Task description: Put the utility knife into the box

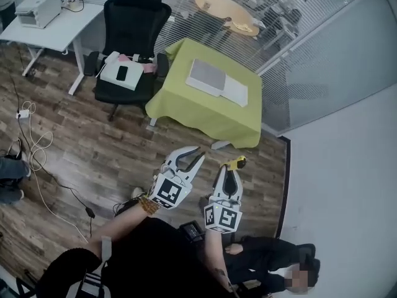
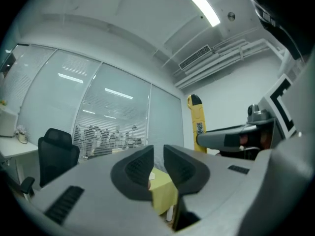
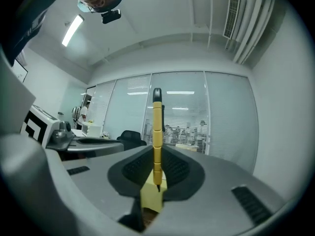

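Both grippers are raised in front of me, well short of the green-clothed table. My right gripper is shut on the yellow utility knife. In the right gripper view the knife stands upright between the pads, above the right gripper. My left gripper is open and holds nothing; in its own view the left gripper shows a narrow bare gap, with the knife off to the right. A flat grey box lies on the table beside a white panel.
A black office chair with white items on its seat stands left of the table, next to a white desk. Cables trail across the wooden floor. A glass wall runs behind the table. A person in dark clothes is low at right.
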A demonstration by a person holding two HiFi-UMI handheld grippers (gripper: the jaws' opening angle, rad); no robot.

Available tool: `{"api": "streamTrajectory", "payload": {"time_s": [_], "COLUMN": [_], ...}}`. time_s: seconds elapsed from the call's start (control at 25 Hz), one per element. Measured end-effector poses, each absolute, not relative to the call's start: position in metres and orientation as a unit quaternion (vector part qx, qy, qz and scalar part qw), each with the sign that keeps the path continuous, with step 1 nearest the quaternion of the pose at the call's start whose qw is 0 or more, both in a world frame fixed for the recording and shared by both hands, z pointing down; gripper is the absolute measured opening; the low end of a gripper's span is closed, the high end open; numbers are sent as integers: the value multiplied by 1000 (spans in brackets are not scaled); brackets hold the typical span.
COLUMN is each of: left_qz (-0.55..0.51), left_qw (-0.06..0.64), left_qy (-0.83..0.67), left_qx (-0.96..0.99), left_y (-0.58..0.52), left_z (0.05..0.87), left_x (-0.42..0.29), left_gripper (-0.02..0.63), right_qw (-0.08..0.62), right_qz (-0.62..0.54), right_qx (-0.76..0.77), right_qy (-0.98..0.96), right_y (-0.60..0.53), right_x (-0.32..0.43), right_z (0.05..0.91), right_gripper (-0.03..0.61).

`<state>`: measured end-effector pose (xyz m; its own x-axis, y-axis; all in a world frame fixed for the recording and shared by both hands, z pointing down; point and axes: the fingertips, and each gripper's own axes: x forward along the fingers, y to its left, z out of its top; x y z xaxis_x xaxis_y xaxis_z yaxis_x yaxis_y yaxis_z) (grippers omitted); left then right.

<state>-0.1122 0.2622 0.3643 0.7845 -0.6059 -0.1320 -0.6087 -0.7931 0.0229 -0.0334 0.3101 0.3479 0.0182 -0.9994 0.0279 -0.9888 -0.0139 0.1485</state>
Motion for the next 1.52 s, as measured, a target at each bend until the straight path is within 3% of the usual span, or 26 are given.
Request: {"api": "streamTrajectory", "payload": {"time_s": [0.68,0.88,1.52], "left_qz": [38,28,-2], "left_qw": [9,49,47], "left_qy": [377,369,385], "left_qx": [-926,-928,-922], "left_y": [164,142,35], "left_z": [384,377,376], "left_x": [-111,-75,64], "left_gripper": [67,66,46], "right_qw": [55,54,49], "right_qz": [-29,-29,-6], "right_qx": [686,681,659], "right_qy": [-725,-729,-750], "right_y": [196,168,53], "right_x": [-4,33,177], "right_z": [372,370,376], "right_gripper": [43,43,43]}}
